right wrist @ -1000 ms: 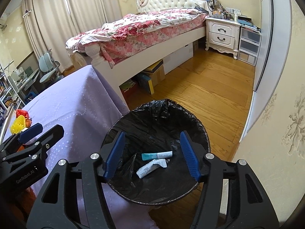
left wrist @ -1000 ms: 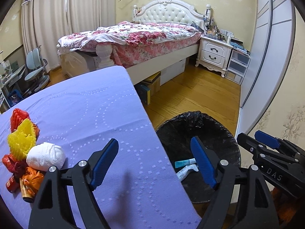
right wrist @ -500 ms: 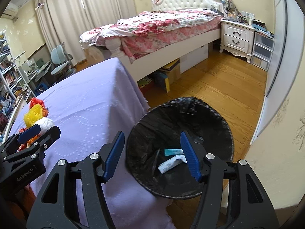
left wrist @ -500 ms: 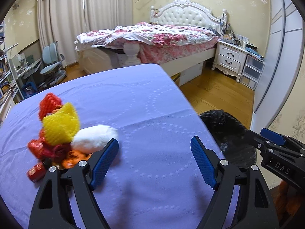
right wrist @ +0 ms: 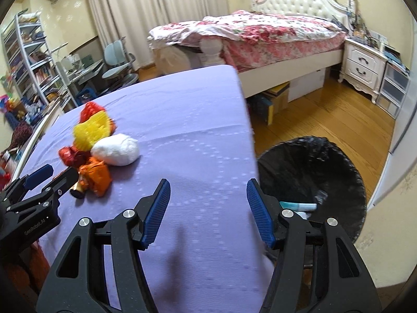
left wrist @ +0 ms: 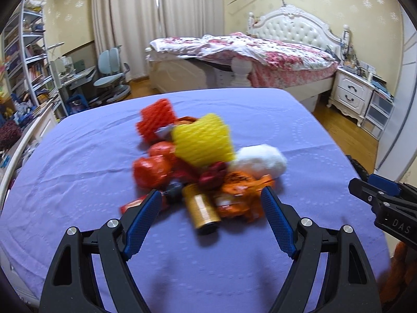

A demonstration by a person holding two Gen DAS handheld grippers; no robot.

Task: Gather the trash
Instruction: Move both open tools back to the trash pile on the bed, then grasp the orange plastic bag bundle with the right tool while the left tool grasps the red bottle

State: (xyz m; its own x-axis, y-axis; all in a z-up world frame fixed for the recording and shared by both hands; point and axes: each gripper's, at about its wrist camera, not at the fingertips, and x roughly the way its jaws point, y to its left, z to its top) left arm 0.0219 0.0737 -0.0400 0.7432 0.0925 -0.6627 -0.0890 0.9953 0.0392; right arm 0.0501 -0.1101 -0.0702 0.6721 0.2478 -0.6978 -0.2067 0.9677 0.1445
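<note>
A pile of trash lies on the purple tablecloth [left wrist: 78, 172]: a yellow foam net [left wrist: 202, 140], a red foam net [left wrist: 156, 120], a white crumpled wad [left wrist: 259, 160], an orange wrapper [left wrist: 238, 195], red wrappers [left wrist: 152, 169] and a gold can [left wrist: 202, 210]. My left gripper [left wrist: 211, 219] is open and empty, its fingertips on either side of the pile's near edge. My right gripper [right wrist: 208, 208] is open and empty over the table's right edge. The black-lined trash bin [right wrist: 312, 167] stands on the floor to its right, with a teal tube [right wrist: 297, 205] inside. The pile also shows in the right wrist view [right wrist: 101, 140].
A bed [left wrist: 247, 52] with a floral quilt stands behind the table. A white nightstand [left wrist: 354, 94] and drawers are at the right, a desk chair [left wrist: 112, 78] and bookshelves [left wrist: 23, 60] at the left. Boxes [right wrist: 276, 99] sit under the bed on the wooden floor.
Both grippers have swung left from the bin toward the table. The trash pile has come from the left edge to the centre of the left wrist view, between the open fingers.
</note>
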